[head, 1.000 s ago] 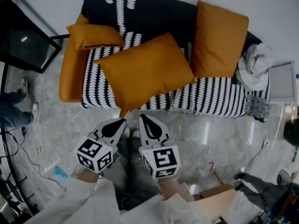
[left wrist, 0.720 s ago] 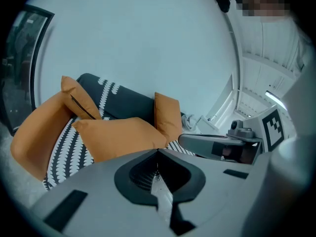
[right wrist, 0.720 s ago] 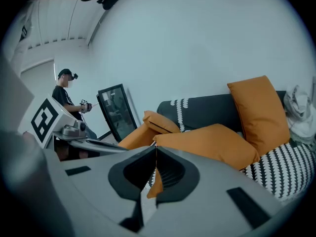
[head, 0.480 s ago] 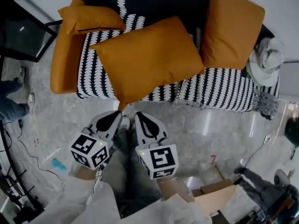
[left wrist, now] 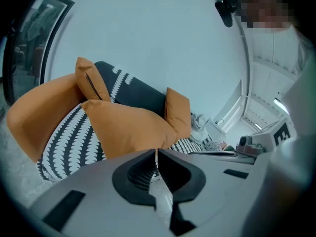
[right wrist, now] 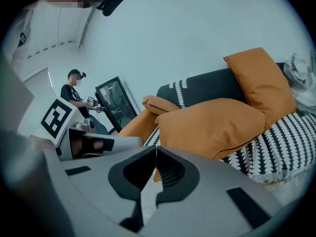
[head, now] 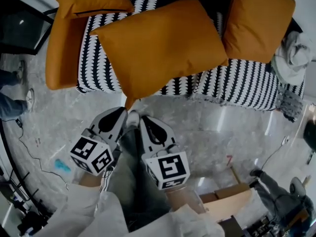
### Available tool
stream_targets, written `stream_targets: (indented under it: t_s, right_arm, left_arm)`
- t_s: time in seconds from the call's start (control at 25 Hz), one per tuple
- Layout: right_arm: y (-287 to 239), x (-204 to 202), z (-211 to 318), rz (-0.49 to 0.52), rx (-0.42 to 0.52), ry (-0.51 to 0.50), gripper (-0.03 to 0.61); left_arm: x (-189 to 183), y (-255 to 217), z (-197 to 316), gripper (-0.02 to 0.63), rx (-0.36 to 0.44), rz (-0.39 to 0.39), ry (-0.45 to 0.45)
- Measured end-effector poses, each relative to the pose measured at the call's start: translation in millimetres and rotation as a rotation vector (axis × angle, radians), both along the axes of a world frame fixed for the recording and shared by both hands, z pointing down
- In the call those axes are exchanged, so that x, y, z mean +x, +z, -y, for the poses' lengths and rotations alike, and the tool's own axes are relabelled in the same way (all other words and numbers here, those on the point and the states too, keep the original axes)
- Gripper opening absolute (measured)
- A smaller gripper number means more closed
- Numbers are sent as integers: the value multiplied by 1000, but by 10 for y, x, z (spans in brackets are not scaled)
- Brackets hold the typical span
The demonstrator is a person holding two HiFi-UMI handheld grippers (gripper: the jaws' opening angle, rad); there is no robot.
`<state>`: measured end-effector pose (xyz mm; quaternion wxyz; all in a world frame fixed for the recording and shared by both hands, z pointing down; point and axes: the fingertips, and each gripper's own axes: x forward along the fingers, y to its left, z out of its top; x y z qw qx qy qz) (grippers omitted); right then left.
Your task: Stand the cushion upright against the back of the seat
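Item: large orange cushion [head: 163, 48], upper centre of the head view, lying flat and askew on the seat of a black-and-white patterned sofa [head: 247, 83], its lower corner overhanging the seat's front edge; not stood against the backrest. Second orange cushion [head: 256, 21], upper right, propped upright against the sofa back. Small orange cushion [head: 91, 1], upper left, resting on top of the orange armrest [head: 61, 48]. White bundled cloth [head: 296, 53] at the sofa's right end. Left gripper [head: 126, 113], lower centre-left, jaws closed together with nothing between them, tips just below the large cushion's overhanging corner. Right gripper [head: 143, 120], just beside it at lower centre, jaws likewise pressed together and empty, pointing toward the same cushion. Both are over the pale marble floor [head: 197, 127]. Cardboard box [head: 232, 204], lower right. Small teal object [head: 61, 166] on the floor, lower left.
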<state>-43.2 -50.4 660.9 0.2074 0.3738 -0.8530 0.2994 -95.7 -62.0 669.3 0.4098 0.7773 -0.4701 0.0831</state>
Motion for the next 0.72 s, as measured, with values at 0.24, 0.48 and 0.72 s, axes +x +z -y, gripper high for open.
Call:
stream_targets:
  t_s: [0.24,0.48,0.72]
  right_arm:
    - [220,-48,19,13,-34,37,12]
    - [324,-129,65,31,-43,35,12]
    - [464,-135,9,28,-61,27,12]
  left_arm:
    - [28,232,-41,8,-16,3,6]
    - [4,431,-37,9,-40,27,13]
    - [-96,598,-20,15,-52,77,-6]
